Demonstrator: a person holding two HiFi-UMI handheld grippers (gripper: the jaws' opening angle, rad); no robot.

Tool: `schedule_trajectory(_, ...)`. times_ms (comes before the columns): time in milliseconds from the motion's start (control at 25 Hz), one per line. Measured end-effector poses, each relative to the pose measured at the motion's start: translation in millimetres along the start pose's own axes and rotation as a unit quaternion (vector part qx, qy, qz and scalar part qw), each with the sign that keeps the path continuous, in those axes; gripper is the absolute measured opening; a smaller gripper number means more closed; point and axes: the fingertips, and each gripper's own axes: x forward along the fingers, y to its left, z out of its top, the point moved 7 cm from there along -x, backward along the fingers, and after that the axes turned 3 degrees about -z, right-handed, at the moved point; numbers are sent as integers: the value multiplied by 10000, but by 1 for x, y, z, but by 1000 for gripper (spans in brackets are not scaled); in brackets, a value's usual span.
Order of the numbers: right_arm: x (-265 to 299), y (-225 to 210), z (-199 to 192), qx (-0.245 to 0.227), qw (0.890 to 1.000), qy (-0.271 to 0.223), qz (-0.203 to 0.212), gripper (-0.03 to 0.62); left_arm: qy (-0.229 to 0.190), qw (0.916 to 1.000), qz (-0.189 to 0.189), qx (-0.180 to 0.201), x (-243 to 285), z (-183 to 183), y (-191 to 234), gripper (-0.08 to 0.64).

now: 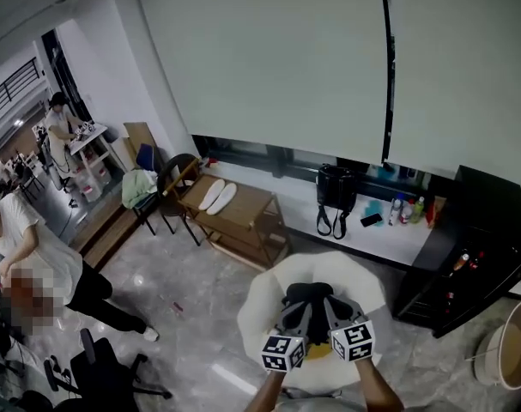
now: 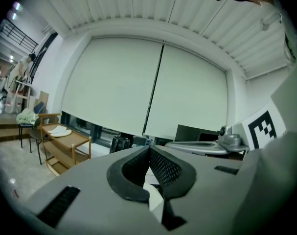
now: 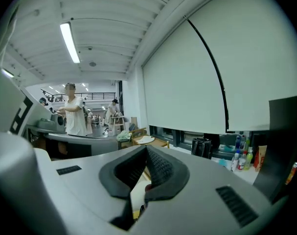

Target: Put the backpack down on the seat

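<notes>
So, room: I see a pale polished floor [image 1: 191, 281] and, along the far wall, wide white roller blinds [image 1: 260, 58] drawn down over the windows.
Worktop: a long white worktop [image 1: 389, 234] runs low under the blinds, with a few bottles [image 1: 406, 209] standing on it towards the right.
Right side: a black cabinet [image 1: 479, 230] stands at the end of that worktop.
Left side: a wooden rack [image 1: 243, 209] carries a pair of white insoles [image 1: 217, 196]. Beside it is a dark chair [image 1: 170, 187] with a green cloth [image 1: 138, 187] on it, and a person in a white top [image 1: 28, 247] stands near the left edge.
Seat: a round white seat [image 1: 264, 303] sits directly below my two tools in the head view, with nothing lying on the part I can see.
Hand pose: both forearms [image 1: 378, 390] come in from the bottom edge. The left gripper [image 2: 149, 151] and right gripper [image 3: 146, 150] are held side by side, close together, pointing roughly level towards the window wall.
Left jaws: clenched, pads meeting tip to tip, nothing between them.
Right jaws: clenched the same way, grasping nothing.
Backpack: the black backpack [image 1: 336, 194] stands upright on the worktop against the window, its straps hanging over the front edge.
Backpack to jaws: well apart from both pairs of jaws. It lies ahead of them beyond the seat, and neither gripper touches it.
</notes>
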Motion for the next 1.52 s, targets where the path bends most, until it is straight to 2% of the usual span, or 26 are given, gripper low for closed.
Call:
schedule_trajectory(160,-8,-3,3,-24,10000,-17,55,28,-45,9999,67,84,4,8,-3,31)
schedule_trajectory(400,-29,-4,-6,78,9999,119,30,28,211,9997,20,-129,5,-11,-21,31)
schedule_trajectory(680,-51,-9,-21,202,9993,324,-53,28,452,9986,-213,-193,10,-29,-49,31)
schedule_trajectory(920,-60,1,-26,204,9988,414,-146,28,503,9976,-416,-233,2,-32,-52,31)
schedule_trajectory(1520,-54,94,-17,58,9986,387,-368,28,397,9970,-655,-78,-79,-21,-11,31)
